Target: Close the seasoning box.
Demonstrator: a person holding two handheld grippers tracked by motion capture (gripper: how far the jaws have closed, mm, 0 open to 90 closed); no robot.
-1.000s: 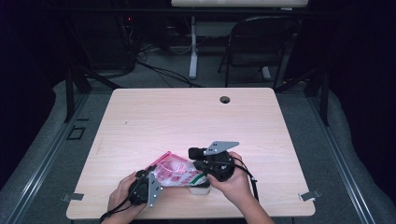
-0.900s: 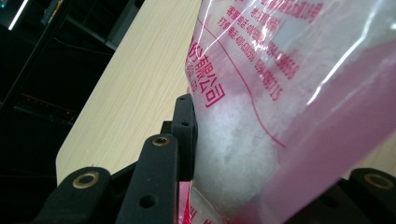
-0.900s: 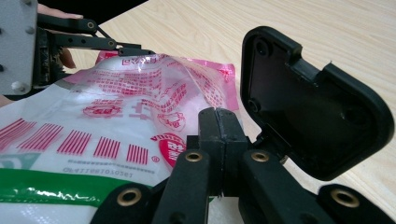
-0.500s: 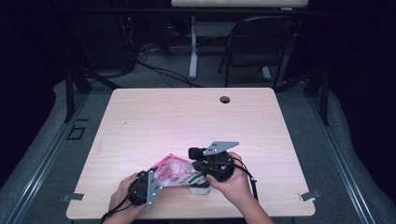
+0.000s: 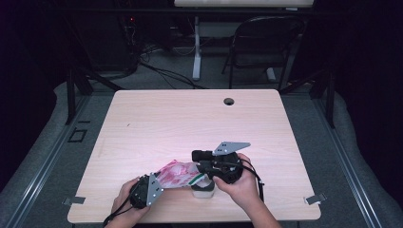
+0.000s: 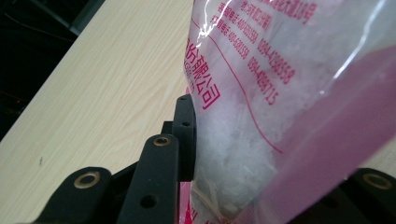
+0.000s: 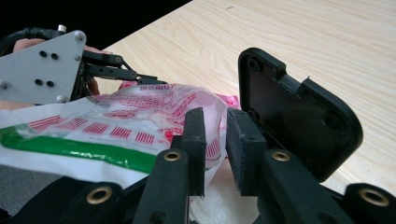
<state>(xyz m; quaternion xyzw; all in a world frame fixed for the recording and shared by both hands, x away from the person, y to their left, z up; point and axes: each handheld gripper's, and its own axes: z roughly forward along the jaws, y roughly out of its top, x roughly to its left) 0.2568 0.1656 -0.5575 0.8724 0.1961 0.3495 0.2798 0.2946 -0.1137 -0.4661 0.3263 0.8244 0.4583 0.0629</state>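
My left hand-held gripper (image 5: 157,183) clamps the pink-printed clear plastic bag (image 5: 178,173) at the bench's (image 5: 190,123) near edge, tilted over a small white container (image 5: 203,190); my right hand-held gripper (image 7: 215,140) has just loosened, its jaws slightly apart beside the film.

Clear plastic bag (image 6: 261,93), red printed Chinese characters, partly legible phone numbers, digits too blurred to read reliably

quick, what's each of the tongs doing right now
Left tongs: closed on the pink-printed plastic bag.
Right tongs: have just been opening; a gap shows between the pads, with the bag's edge beside the left one.
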